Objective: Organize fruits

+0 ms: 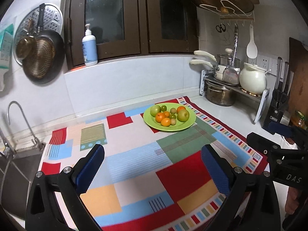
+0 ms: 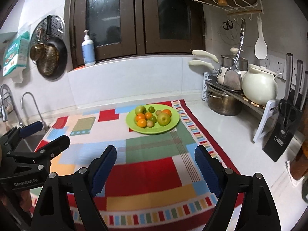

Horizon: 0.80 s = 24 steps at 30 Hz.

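Observation:
A green plate sits at the far right of a colourful patchwork cloth. It holds two green apples, several oranges and several small green fruits. My left gripper is open and empty, over the near part of the cloth, well short of the plate. My right gripper is open and empty, likewise short of the plate. Each gripper shows at the edge of the other's view: the right one and the left one.
A sink with a tap lies at the left. A rack with pots and a white jar stands at the back right, with a knife block beside it. Pans hang on the wall; a soap bottle stands on the ledge.

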### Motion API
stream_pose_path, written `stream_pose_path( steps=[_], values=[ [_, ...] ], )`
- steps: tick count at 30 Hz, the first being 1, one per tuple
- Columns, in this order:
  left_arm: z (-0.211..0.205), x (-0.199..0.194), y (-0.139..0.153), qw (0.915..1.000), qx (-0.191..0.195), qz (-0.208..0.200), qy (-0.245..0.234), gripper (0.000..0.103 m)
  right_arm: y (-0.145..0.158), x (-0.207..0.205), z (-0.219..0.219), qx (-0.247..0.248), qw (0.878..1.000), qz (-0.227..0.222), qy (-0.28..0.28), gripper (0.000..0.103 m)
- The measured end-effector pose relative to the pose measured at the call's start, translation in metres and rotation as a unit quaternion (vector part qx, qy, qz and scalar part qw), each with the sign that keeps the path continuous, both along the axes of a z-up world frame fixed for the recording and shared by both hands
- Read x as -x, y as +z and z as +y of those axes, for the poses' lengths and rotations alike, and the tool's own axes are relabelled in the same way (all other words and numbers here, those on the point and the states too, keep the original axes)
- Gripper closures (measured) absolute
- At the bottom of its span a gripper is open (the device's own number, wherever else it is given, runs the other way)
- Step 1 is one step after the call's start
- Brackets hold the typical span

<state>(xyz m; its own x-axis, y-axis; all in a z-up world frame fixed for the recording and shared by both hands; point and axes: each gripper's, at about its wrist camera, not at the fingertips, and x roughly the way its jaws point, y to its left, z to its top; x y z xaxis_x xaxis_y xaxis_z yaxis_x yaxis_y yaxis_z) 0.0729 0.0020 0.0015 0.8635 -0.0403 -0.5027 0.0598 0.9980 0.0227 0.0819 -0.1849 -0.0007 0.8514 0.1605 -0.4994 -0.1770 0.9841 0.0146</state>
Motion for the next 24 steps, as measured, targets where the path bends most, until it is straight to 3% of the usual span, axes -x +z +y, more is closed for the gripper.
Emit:
stream_pose_path(
  steps=[10, 24],
  values=[
    [-0.01, 0.047, 0.007, 0.9998, -0.007, -0.009, 0.016, 0.0, 0.005, 0.042, -0.016, -0.002, 1.0, -0.004, 0.009, 0.017],
    [-0.017, 0.077, 0.008, 0.9996, -0.005, -0.009, 0.028, 0.0, 0.006, 0.07, -0.024, 0.003, 1.0, -0.002, 0.03, 0.017]
  ],
)
